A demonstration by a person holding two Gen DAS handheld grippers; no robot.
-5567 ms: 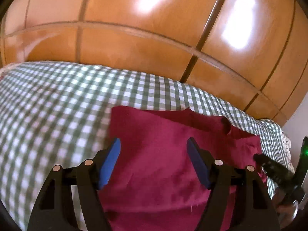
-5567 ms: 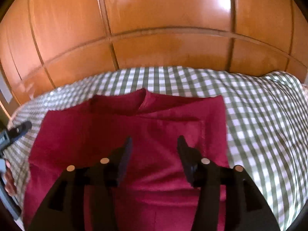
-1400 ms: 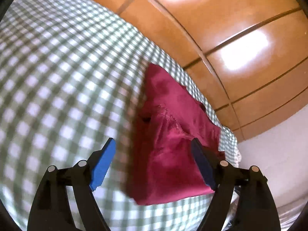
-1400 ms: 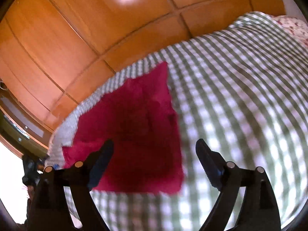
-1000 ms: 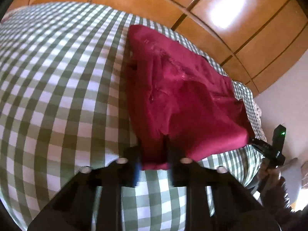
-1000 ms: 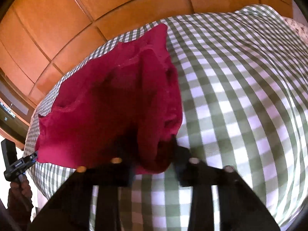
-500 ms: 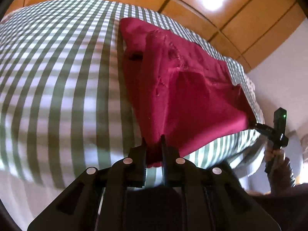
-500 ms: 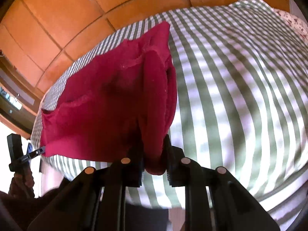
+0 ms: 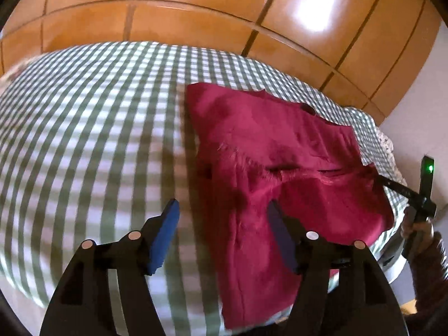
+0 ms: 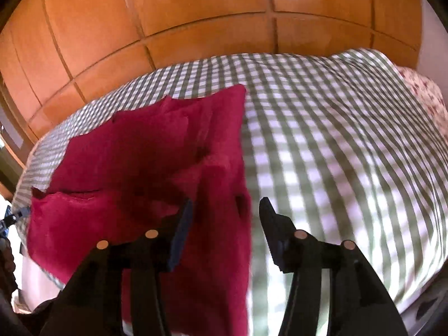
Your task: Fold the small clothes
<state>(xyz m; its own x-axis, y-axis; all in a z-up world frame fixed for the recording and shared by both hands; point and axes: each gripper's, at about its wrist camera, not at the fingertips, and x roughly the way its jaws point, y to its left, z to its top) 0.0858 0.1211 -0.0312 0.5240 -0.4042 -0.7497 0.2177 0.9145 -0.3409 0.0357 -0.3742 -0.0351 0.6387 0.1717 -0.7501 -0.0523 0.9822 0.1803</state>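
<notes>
Red cloth [image 9: 280,168] lies on the bed with the green checked cover [image 9: 98,140], and its near edge hangs a little over the side of the bed by me. It sits at about 3 o'clock from my left gripper [image 9: 221,235] and at about 10 o'clock from my right gripper [image 10: 224,232].

My left gripper is letting go. Its jaws are opening, and the near corner of the cloth lies loose between them, so nothing is pinched. My right gripper is opening too. The other near corner is between its jaws, and the pads do not press on it.

I think I put the cloth here so it lies flat and I can fold it. Each gripper is at one near corner so the edge stays straight. The cloth looks lumpy in the middle, so it may need a tug first.

At 12 o'clock is a shiny wooden wardrobe [image 10: 196,14].
</notes>
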